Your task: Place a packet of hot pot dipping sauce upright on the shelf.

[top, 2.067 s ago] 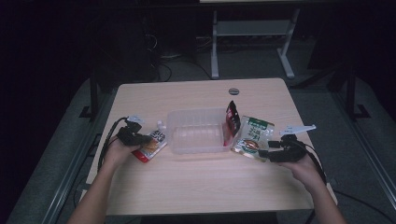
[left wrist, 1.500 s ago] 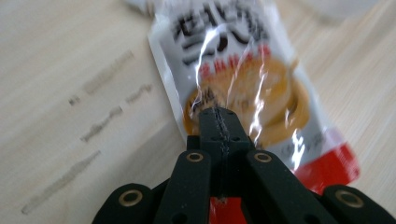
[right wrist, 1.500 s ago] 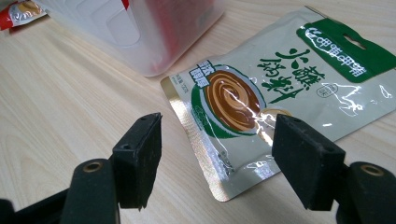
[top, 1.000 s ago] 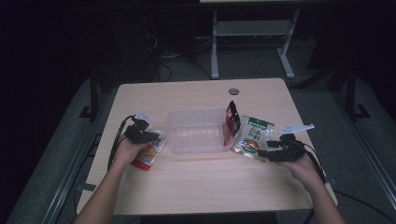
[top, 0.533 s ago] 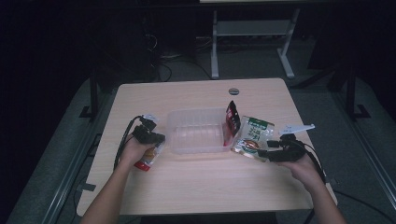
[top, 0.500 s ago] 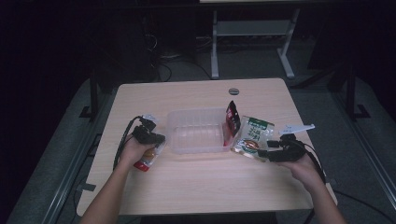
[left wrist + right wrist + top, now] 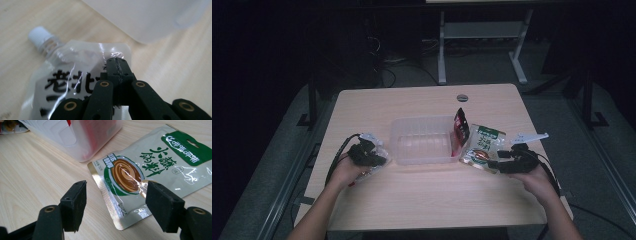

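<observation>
Pinching the top edge of a clear, glossy spouted pouch with bold black characters, the left gripper has its two black jaws pressed together on the film, just to the side of the pouch's white screw cap. The pouch lies flat on the pale wooden table, its cap end toward the translucent rectangular plastic tray, whose rounded corner sits near but apart from the pouch. In the high view the left gripper and its hand rest over the pouch at the tray's left side, close to its wall.

The right gripper holds its jaws spread wide, with nothing between the pads; they hover just above the table at the near corner of a flat silver-and-green sauce packet printed with a brown bowl picture. The packet lies on the wood beside the tray, and whether it touches the tray's wall cannot be told. In the high view the right gripper points at the packet from the right, the hand behind it. A dark red packet stands upright against the tray's right end, between the tray and the green packet. A small round grey disc sits on the table farther back, well apart from everything else.
</observation>
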### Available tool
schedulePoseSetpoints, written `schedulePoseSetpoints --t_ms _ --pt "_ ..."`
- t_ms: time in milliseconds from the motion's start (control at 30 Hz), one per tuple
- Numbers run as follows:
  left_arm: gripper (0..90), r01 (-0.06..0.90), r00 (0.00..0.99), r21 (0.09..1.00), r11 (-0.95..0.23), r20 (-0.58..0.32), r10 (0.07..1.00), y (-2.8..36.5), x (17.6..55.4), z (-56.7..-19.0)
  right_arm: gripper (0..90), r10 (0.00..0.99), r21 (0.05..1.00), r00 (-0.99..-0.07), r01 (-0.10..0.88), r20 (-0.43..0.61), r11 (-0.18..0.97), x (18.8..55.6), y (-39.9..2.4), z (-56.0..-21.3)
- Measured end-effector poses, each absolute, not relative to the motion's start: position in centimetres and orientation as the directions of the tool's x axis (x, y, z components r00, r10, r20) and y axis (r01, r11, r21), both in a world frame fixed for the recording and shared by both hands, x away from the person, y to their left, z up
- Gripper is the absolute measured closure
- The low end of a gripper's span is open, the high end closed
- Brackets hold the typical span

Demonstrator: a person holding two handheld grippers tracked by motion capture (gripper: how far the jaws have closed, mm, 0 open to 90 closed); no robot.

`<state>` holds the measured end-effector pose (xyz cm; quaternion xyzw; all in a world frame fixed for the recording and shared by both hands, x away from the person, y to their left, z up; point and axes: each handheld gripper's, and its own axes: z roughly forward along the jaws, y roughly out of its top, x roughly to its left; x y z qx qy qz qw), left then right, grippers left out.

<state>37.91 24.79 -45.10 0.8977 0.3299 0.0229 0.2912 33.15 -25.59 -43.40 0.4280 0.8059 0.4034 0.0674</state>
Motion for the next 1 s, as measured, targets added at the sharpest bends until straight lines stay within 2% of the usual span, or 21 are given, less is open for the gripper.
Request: schedulePoseSetpoints --t_ms 200,300,400,533,633,767,1000 --pt "90.0 0.549 0.811 0.511 -0.662 -0.134 0.569 25.3 35.8 -44.8 32.7 0.745 0.709 -0.624 0.635 0.237 0.306 33.1 -25.7 -43.3" --pt "89.9 0.542 0.812 0.536 -0.647 -0.136 0.568 26.0 35.4 -44.8 32.6 0.745 0.709 -0.624 0.635 0.236 0.308 33.1 -25.7 -43.4" --pt "89.9 0.553 0.782 0.585 -0.594 -0.118 0.612 27.7 35.7 -43.8 32.6 0.745 0.709 -0.625 0.633 0.233 0.309 33.1 -25.6 -43.3" --pt "89.9 0.572 0.707 0.622 -0.536 -0.042 0.706 30.8 36.3 -42.6 32.6 0.744 0.711 -0.625 0.633 0.235 0.307 33.1 -25.7 -43.3" --pt "89.9 0.599 0.670 0.617 -0.510 -0.038 0.741 32.1 37.2 -43.2 32.6 0.745 0.706 -0.624 0.636 0.235 0.310 33.2 -25.6 -43.5" --pt "89.9 0.605 0.678 0.594 -0.531 -0.034 0.734 31.8 37.9 -44.8 32.6 0.742 0.710 -0.631 0.629 0.229 0.317 33.2 -25.4 -43.4" --pt "89.9 0.561 0.746 0.590 -0.580 -0.057 0.664 30.6 37.2 -44.9 32.6 0.747 0.705 -0.622 0.638 0.234 0.310 33.1 -25.6 -43.4"
